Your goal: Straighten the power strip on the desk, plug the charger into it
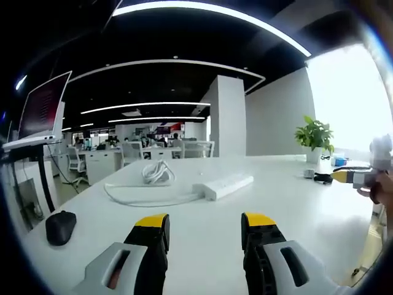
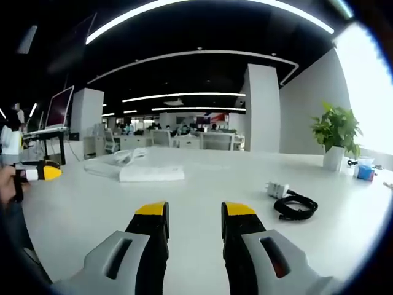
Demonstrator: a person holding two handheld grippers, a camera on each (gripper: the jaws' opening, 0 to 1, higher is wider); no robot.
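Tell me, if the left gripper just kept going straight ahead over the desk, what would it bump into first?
Probably the white power strip: it lies on the desk ahead of the open left gripper, with bare desk between. Depth is hard to judge, so it might pass over it.

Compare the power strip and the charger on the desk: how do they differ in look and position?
The power strip is a long flat white bar; the charger is a small pale block. The power strip's cord is white and partly bundled; the charger's cable is black and coiled beside it. In the right gripper view the power strip lies farther away on the left, the charger nearer on the right. Both rest untouched on the white desk.
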